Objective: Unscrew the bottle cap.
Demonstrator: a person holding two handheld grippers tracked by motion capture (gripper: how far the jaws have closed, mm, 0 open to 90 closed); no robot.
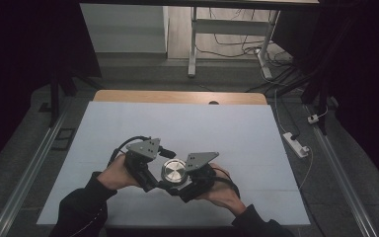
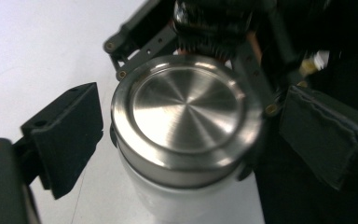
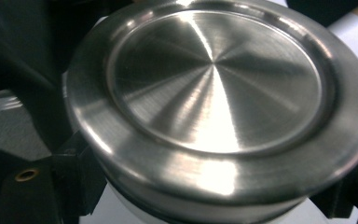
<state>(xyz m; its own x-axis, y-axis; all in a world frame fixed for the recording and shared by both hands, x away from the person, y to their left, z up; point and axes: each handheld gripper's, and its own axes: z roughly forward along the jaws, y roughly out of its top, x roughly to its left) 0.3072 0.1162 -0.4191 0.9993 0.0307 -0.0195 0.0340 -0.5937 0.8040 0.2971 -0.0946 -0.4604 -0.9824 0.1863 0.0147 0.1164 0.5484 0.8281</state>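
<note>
A white bottle (image 2: 186,196) with a brushed steel lid (image 1: 173,171) stands upright on the white worktop (image 1: 237,133), caught between the two tools. The right tool (image 1: 180,188) grips the bottle's body just under the lid: in the right gripper view its black jaws sit tight against the white wall on either side, beneath the lid's (image 3: 216,93) overhanging rim, so it is clamped on the bottle. The left tool (image 2: 186,140) stands around the lid (image 2: 186,112) at a middling width. Its left pad (image 2: 67,135) sits just beside the rim with a thin strip of worktop showing in the gap, and its right pad (image 2: 324,133) is likewise off the metal, so nothing is pressed. Seen from the high view, the left tool (image 1: 150,181) comes in from the bottle's left, the right tool from its right, and their tips nearly meet at the bottle, near the worktop's front edge.
</note>
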